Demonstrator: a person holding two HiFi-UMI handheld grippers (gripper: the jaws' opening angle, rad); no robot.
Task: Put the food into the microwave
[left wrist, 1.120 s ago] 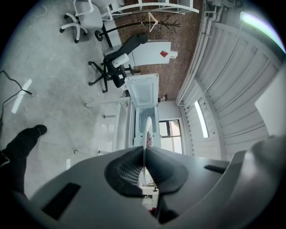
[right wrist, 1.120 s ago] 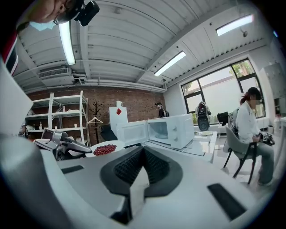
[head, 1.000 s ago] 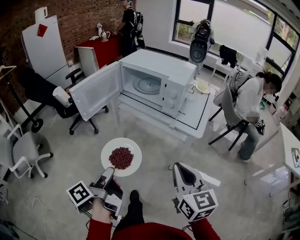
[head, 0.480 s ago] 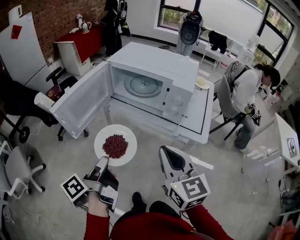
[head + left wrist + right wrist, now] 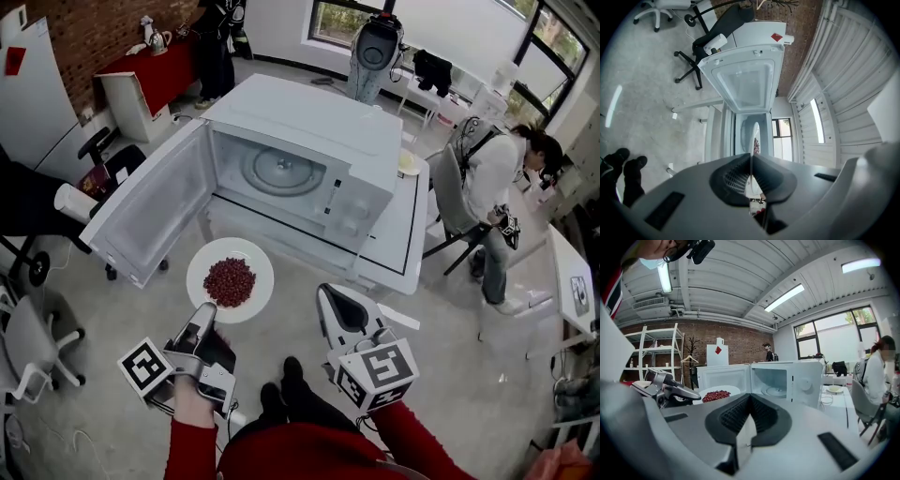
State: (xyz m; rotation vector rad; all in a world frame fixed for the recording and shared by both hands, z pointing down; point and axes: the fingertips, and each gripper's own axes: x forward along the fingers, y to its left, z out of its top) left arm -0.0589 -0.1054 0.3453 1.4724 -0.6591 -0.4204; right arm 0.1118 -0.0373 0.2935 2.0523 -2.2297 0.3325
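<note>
Left gripper (image 5: 207,317) fingers pinch the plate (image 5: 260,274) rim — carry it level so the red food (image 5: 230,281) stays put entering the open microwave (image 5: 309,127); right gripper (image 5: 330,300) fingers closed, empty.

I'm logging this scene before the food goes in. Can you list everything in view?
microwave: one, white, on the table, door open
turntable: one, clear glass, inside the microwave
table: one, white, under the microwave
plate: one, white, in front of the open microwave
food: one heap, dark red, on the plate
small dish: one, pale, on the table right of the microwave
red-covered table: one, far back left
seated person: one, light top, at right
standing person: one, dark clothes, at back
left gripper: one, grey, shut on the plate's rim
right gripper: one, grey, shut, empty
</note>
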